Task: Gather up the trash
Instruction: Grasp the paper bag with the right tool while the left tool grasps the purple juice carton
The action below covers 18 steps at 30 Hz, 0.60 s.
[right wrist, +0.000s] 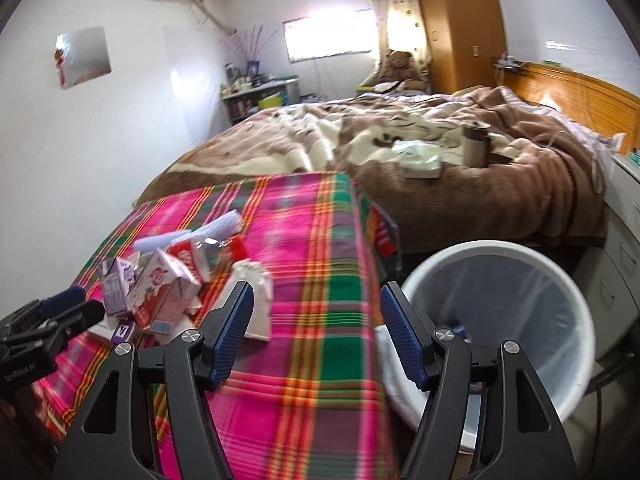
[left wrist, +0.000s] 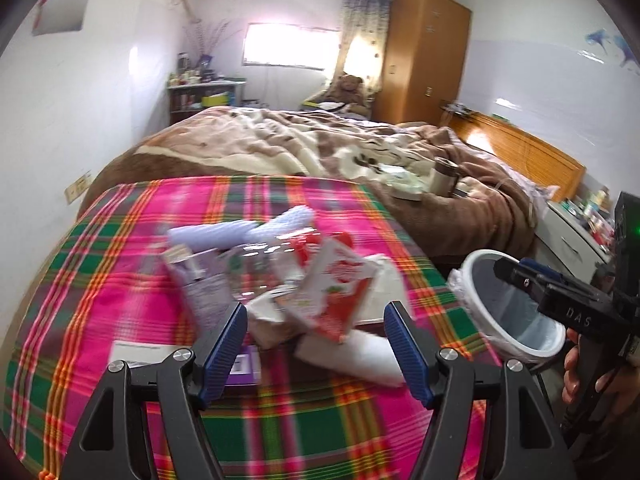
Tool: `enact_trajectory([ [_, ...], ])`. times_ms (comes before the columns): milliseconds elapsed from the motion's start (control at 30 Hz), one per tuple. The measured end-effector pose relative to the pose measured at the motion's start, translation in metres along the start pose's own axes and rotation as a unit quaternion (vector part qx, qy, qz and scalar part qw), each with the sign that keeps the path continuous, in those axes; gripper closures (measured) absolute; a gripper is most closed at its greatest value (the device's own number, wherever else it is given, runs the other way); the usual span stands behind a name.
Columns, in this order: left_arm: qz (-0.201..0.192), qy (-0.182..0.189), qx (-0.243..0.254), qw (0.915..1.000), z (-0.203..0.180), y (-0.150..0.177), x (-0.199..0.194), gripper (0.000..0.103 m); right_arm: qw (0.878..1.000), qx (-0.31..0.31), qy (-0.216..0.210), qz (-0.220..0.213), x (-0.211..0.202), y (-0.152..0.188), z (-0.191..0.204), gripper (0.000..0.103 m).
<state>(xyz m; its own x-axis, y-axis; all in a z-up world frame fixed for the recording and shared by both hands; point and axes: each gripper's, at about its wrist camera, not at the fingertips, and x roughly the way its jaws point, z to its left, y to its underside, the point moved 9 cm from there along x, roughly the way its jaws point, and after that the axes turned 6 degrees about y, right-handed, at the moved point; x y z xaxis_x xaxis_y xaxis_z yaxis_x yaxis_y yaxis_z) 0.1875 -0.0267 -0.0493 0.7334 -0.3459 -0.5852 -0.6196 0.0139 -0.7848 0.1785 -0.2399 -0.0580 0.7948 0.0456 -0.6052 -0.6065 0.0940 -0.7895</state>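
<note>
Two tongs, both spread wide, both with nothing between the blue pads. Your left tongs hang over the plaid-covered surface, aimed straight at the trash pile, which sits heaped near the middle of the cloth, just ahead of the pads.

Starting at the left of that pile: a purple carton tilted on its side, crumpled clear plastic beside it, then a red-and-white carton with a strawberry picture, leaning. Behind them lie pale lilac foam sheets; in front, white paper and a flat purple-printed pack. Motion blur smears the print here, so no brand reads.

Further right, your left view catches the right-hand tool from the side, with "DAS" on its black body, held over the white bin.

Your right tongs straddle the edge of the surface. Only this view looks down into the bin: clear liner inside, a few small items at the bottom, too dim to name. It stands on the floor touching the right side of the surface. Here the pile shows at far left, the pink carton's cartoon face visible, and a white paper bag lying just beyond your left pad. The other tool's black tip pokes in at the left edge; its lettering is unreadable.
</note>
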Motion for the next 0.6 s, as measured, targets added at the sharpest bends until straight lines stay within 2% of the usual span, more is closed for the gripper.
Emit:
enact_trajectory([
  [400, 0.012, -0.034, -0.034, 0.9988, 0.062, 0.003, 0.004, 0.033, 0.998, -0.031, -0.009, 0.047, 0.035, 0.011, 0.038, 0.036],
  [600, 0.02, -0.046, -0.052, 0.9974, 0.081, -0.003, 0.019, 0.033, 0.997, -0.035, -0.013, 0.071, 0.049, 0.018, 0.05, 0.036],
])
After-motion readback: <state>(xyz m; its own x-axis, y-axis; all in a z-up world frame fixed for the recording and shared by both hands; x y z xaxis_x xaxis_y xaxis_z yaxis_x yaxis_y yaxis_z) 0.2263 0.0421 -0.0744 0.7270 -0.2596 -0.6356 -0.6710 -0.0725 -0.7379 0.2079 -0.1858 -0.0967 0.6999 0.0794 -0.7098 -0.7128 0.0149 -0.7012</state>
